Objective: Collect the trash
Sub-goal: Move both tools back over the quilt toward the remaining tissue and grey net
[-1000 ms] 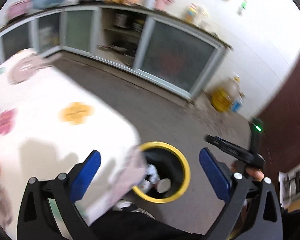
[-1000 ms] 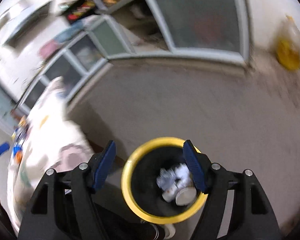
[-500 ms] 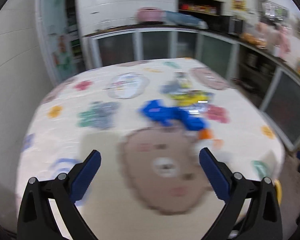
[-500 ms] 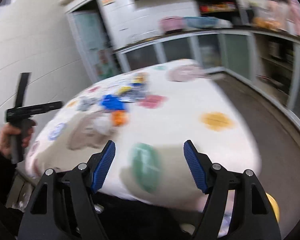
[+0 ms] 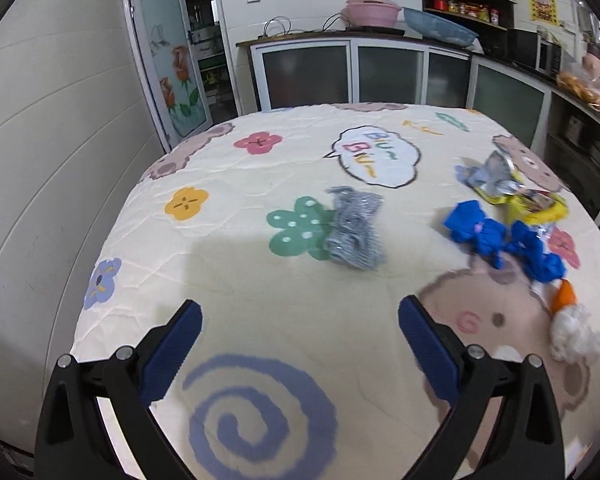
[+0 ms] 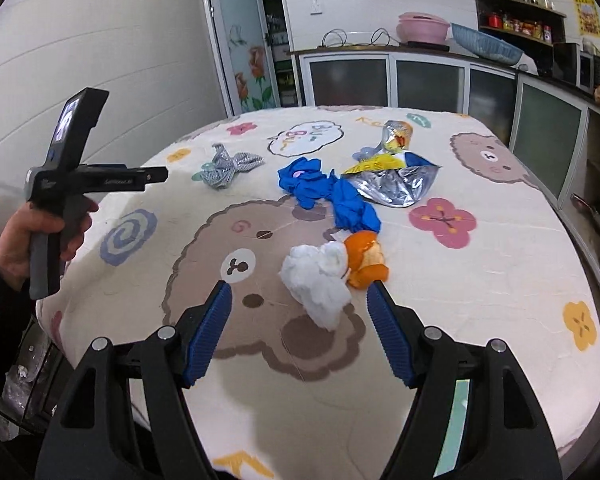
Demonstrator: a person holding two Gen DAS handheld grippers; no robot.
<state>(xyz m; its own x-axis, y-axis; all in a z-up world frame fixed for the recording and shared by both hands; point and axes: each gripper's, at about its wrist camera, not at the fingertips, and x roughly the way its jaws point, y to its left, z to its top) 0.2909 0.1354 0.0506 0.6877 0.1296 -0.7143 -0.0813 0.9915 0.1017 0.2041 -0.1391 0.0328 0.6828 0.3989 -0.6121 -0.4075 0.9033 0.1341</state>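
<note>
The right gripper point(image 6: 298, 308) holds its fingers apart and empty; white tissue point(image 6: 316, 280) lies between the tips, orange peel point(image 6: 366, 260) at one o'clock. The left gripper point(image 5: 300, 322) is spread too, grey wrapper point(image 5: 354, 234) at twelve o'clock, blue gloves point(image 5: 500, 240) at two o'clock.

Blue crumpled bag point(image 6: 328, 196), white tissue point(image 6: 316, 280), orange peel point(image 6: 366, 260), cartoon-bear tablecloth point(image 6: 480, 280)

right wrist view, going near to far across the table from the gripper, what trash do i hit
white tissue wad → orange peel → blue crumpled glove → silver foil wrapper → gold snack wrapper
</note>
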